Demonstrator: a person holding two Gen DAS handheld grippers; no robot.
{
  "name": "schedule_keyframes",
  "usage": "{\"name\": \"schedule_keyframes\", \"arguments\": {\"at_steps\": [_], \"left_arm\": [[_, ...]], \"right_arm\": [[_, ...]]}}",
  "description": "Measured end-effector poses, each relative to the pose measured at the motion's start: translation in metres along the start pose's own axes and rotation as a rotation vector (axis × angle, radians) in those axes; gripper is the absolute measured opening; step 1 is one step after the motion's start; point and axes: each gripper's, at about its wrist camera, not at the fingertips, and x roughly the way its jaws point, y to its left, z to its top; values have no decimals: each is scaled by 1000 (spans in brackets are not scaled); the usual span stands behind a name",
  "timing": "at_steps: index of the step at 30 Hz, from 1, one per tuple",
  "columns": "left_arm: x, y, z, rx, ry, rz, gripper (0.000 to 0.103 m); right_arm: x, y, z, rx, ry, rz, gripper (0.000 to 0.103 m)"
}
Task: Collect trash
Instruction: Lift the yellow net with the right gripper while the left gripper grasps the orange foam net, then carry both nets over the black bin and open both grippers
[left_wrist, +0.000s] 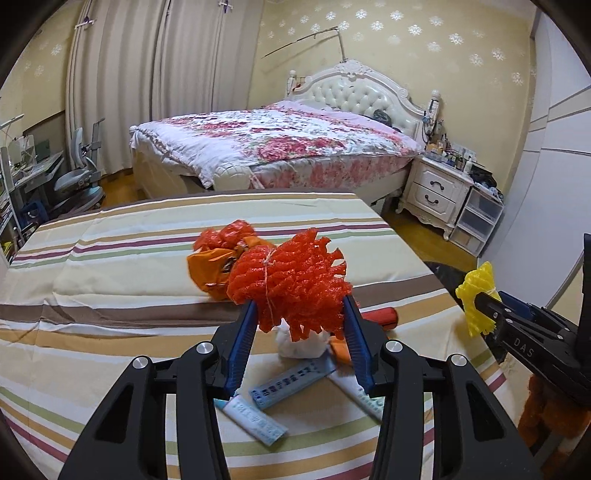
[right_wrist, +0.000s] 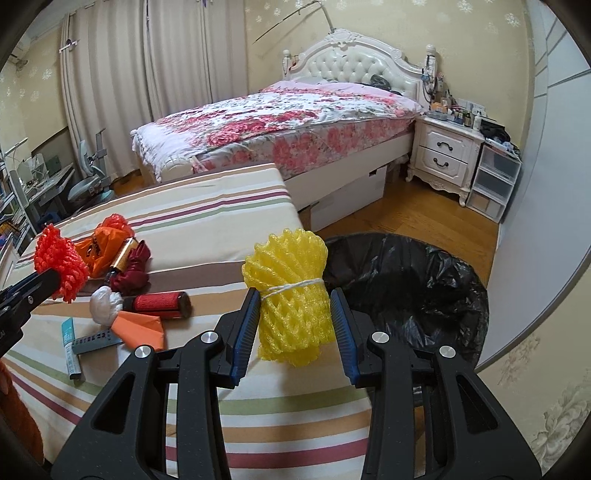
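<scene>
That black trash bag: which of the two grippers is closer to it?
Right. The right gripper, holding a yellow foam net, sits at the black trash bag. The left gripper, holding a red foam net, is farther off over the striped table.

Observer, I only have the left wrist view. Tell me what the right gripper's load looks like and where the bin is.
Observer: The right gripper pinches a yellow foam net bundle tied with white string.
Operator: Now give me the bin.
Observer: A bin lined with a black bag stands on the floor past the striped table's right edge, its mouth open.
Operator: Report anything behind my red net.
Observer: Beyond the red foam net in the left gripper, a dark red crumpled wrapper lies on the table.
</scene>
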Motion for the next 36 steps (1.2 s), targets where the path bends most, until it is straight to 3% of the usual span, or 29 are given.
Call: {"name": "schedule_keyframes", "arguments": {"at_steps": [12, 20, 33, 36], "left_arm": [[45, -83, 17, 107, 6, -112, 47], [82, -131, 22, 172, 39, -159, 47], [122, -175, 19, 237, 89, -166, 48], [129, -176, 19, 232, 109, -164, 54]], "right_arm": [[12, -65, 11, 77, -29, -131, 38], [33, -95, 16, 126, -16, -155, 38], [62, -129, 17, 202, 14, -152, 40], [64, -133, 17, 203, 15, -160, 47]]}}
